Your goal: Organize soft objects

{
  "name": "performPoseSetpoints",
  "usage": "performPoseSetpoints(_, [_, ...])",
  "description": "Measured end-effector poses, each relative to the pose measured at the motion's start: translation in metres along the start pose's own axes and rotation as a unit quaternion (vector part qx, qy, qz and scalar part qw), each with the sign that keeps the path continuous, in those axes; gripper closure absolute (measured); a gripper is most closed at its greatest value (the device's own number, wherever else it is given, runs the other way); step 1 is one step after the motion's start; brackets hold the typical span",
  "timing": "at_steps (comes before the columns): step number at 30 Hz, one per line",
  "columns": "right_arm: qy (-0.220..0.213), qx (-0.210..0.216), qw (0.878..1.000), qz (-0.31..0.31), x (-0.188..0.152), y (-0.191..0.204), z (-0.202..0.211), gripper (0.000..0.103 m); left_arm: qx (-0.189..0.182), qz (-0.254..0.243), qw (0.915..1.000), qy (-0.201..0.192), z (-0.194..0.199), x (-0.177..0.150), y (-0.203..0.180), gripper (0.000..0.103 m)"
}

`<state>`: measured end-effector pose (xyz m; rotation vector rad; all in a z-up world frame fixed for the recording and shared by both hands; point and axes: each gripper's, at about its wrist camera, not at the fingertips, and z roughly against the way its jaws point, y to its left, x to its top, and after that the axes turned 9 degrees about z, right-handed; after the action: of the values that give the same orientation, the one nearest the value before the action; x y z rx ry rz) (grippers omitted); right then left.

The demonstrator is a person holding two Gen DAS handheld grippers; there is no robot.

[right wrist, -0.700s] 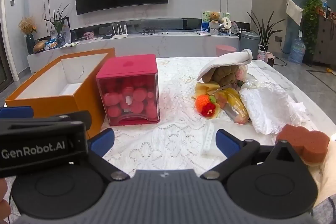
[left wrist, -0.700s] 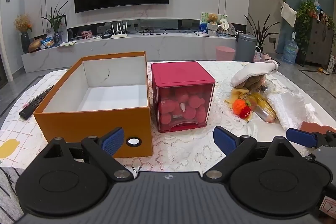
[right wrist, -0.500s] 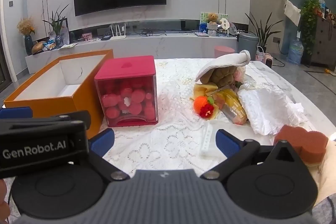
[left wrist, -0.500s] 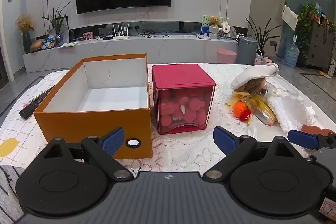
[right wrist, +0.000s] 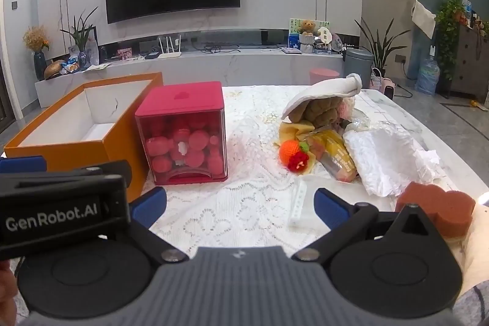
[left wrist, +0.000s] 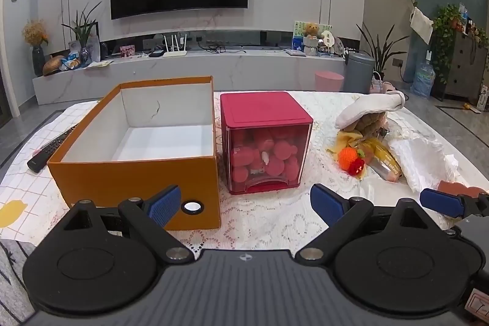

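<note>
Both grippers low over worktop [left wrist: 269,222], fingers spread, empty.
Orange box [left wrist: 137,182] beside red container [left wrist: 266,142]; soft pile [right wrist: 330,139] right.

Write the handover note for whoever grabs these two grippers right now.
Left gripper: open, holding nothing, low over the table in front of the orange box.
Right gripper: open, holding nothing, facing the soft pile.
Orange box: open, nothing visible inside. Red cube container stands beside it, on its right.
Pile: crocheted orange, brown plush, white cloth; brown sponge nearest the right gripper.
Done: nothing boxed yet.
Left: probably move the soft items into the box.
</note>
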<state>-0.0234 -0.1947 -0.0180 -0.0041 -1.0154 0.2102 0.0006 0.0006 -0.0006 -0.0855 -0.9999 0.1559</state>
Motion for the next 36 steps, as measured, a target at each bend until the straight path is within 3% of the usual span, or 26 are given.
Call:
performPoseSetpoints(12, [0.0, 0.005, 1.0, 0.004, -0.001, 0.0021, -0.0001, 0.003, 0.006, 0.011, 0.9999, 0.002, -0.0032, -0.0017, 0.0015, 0.0])
performPoseSetpoints(17, [0.001, 0.001, 1.0, 0.007, -0.0012, 0.0031, 0.0003, 0.003, -0.001, 0.023, 0.9997, 0.009, -0.0047, -0.0025, 0.0019, 0.007])
performPoseSetpoints(36, [0.006, -0.004, 1.0, 0.015, -0.0014, 0.0049, -0.0001, 0.003, 0.021, 0.013, 0.9997, -0.001, -0.0042, -0.0064, -0.004, 0.006])
